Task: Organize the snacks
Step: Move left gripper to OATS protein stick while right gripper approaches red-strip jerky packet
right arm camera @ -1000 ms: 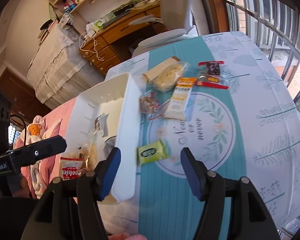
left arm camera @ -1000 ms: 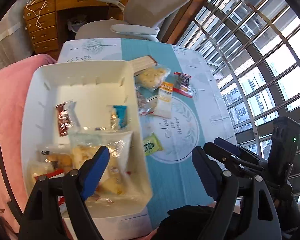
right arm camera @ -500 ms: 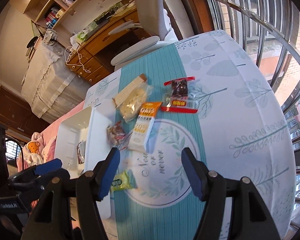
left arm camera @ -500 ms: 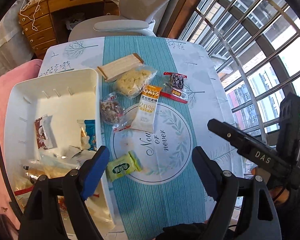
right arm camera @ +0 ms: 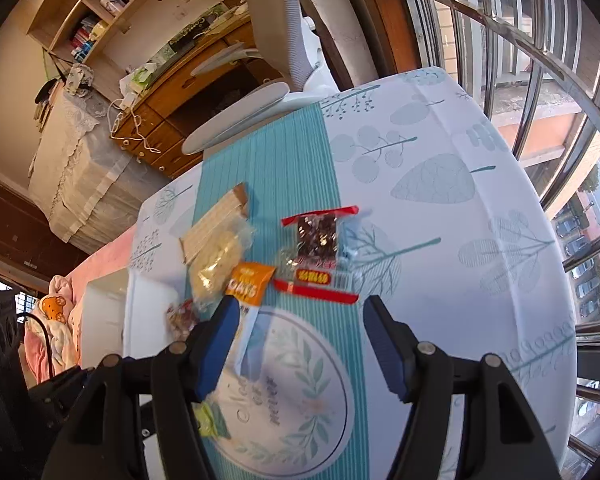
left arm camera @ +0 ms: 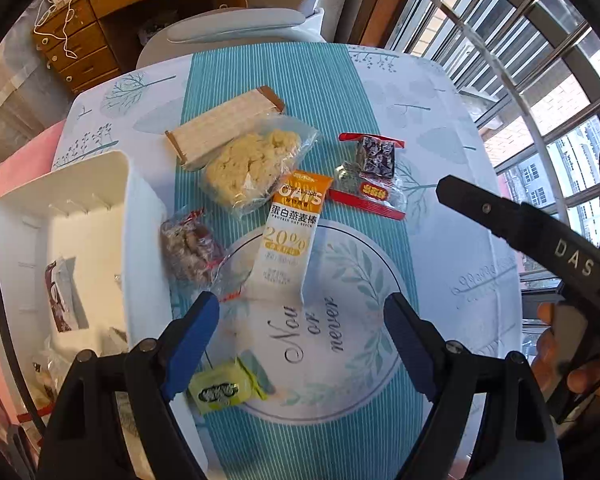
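- Tabletop: we log a cloth printed with teal stripes and leaves, with a round wreath motif at the middle.
- Office chair: grey, pushed against the far edge of the tabletop; a wooden desk stands behind it.
- White bin: at the left edge of the tabletop, with a few wrapped snacks inside.
- Left gripper: we hold it above the wreath, fingers spread and empty.
- Right gripper: we hold it fingers apart, nothing between them, hovering short of the red-edged packet; in the left view its black arm crosses the right edge of the tabletop.
- Wafer pack: toward the far edge, lying aslant.
- Clear bag of pale crumbly cake: overlapping the wafer pack's near end.
- Oat bar: orange and white, its top touching the clear bag.
- Red-edged packet: dark filling, just right of the oat bar.
- Small bag of brown pieces: lying against the bin's outer wall.
- Green sachet: near the front edge, partly behind the left gripper's left finger.
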The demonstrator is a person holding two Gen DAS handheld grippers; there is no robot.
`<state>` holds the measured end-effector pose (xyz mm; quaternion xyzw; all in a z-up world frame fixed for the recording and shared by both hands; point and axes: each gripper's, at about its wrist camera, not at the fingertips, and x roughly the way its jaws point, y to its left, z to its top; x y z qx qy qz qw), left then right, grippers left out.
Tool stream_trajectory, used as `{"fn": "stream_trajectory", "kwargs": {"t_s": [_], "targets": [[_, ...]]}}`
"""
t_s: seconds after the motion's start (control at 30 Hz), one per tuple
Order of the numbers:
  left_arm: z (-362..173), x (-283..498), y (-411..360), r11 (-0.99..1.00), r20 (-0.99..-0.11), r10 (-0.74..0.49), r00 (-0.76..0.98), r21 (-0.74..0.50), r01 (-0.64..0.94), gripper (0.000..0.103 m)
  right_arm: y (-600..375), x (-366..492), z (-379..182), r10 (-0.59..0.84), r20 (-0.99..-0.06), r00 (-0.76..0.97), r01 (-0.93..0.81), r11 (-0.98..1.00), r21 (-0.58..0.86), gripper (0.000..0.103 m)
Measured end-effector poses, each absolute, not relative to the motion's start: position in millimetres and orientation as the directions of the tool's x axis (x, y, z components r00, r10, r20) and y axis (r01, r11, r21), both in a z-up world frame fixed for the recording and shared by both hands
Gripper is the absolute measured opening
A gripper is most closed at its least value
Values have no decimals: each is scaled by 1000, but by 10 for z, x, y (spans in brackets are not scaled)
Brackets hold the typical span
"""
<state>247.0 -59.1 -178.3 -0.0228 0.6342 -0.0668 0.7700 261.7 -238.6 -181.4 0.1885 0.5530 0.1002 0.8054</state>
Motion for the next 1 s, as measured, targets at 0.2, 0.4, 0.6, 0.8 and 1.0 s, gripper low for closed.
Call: {"fn": "stream_trajectory", "kwargs": {"t_s": [0.2, 0.4, 0.6, 0.8, 1.0], "targets": [[-2047, 2648, -669, 993, -976, -112, 188, -103, 59, 84, -2388, 2883, -2044, 354, -865, 355, 57, 915, 398, 65], [-2332, 2763, -688, 996, -980, -90, 178, -85, 38, 84, -2339, 3078, -2282, 346, -868, 357, 43, 922, 385, 65], [-2548, 2812, -644, 997, -983, -71, 169, -71, 11, 84, -2228, 3174, -2473, 319, -880, 351, 15, 938, 346, 65], [-2673, 2863, -646, 999, -984, -35, 173, -33, 18, 83, -2115, 3263, -2599, 288, -893, 345, -13, 953, 302, 65], [-2765, 2890, -695, 999, -986, -4, 169, 4, 46, 69, -2001, 3302, -2606, 273, -892, 360, -60, 961, 269, 60]]}}
